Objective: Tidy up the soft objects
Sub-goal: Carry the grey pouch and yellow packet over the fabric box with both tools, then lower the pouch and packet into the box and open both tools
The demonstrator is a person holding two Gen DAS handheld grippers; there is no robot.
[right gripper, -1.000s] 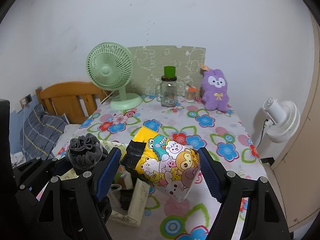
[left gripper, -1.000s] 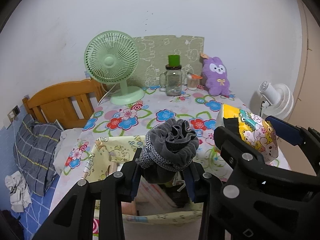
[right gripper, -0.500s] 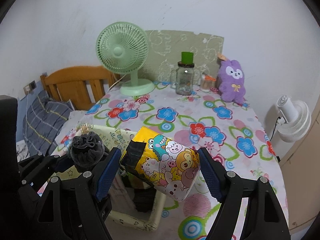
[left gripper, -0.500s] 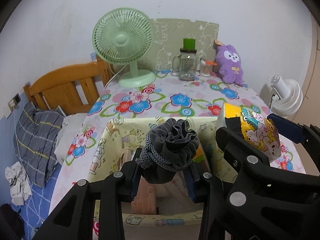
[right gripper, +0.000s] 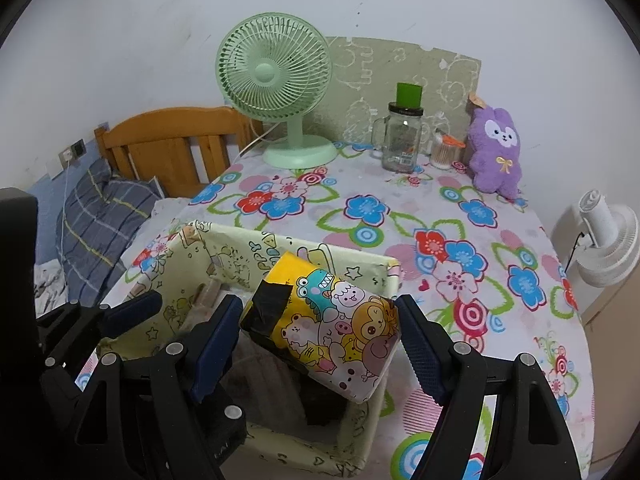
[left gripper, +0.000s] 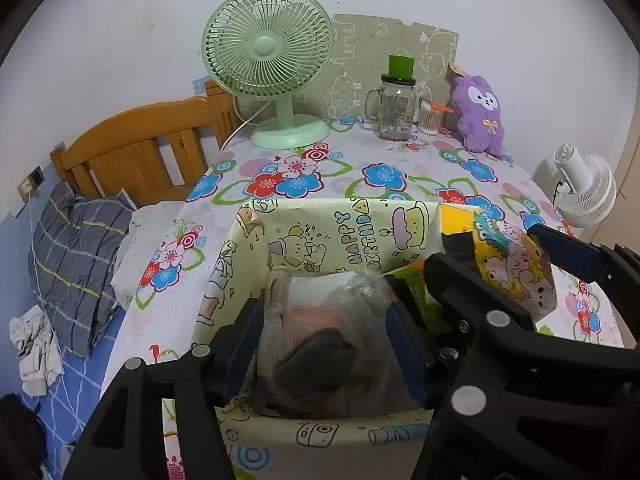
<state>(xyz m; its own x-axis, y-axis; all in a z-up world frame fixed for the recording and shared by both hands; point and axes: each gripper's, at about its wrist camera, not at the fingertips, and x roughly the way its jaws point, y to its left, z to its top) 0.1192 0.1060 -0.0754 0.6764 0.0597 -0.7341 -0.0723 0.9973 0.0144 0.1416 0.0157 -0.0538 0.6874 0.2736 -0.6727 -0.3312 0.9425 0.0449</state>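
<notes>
left gripper (left gripper: 326,336) opening over the yellow box (left gripper: 320,222) on the floral tabletop (left gripper: 400,160); blurred dark grey cloth bundle (left gripper: 320,356) between and below the blue fingers (left gripper: 245,332), free of the pads, inside the box. right gripper (right gripper: 320,344) clamped on the cartoon-printed tissue pack (right gripper: 332,320), fingers (right gripper: 420,350) pressing both ends, pack above the box's right edge. beyond the fingertips: green fan (right gripper: 276,74), purple plush (right gripper: 496,152).

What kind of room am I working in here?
Most likely a bedroom in a home. A wooden bed headboard stands beside the table, with a plaid pillow on the bed, and a purple plush toy and a green desk fan sit on the flowered tablecloth.
</notes>
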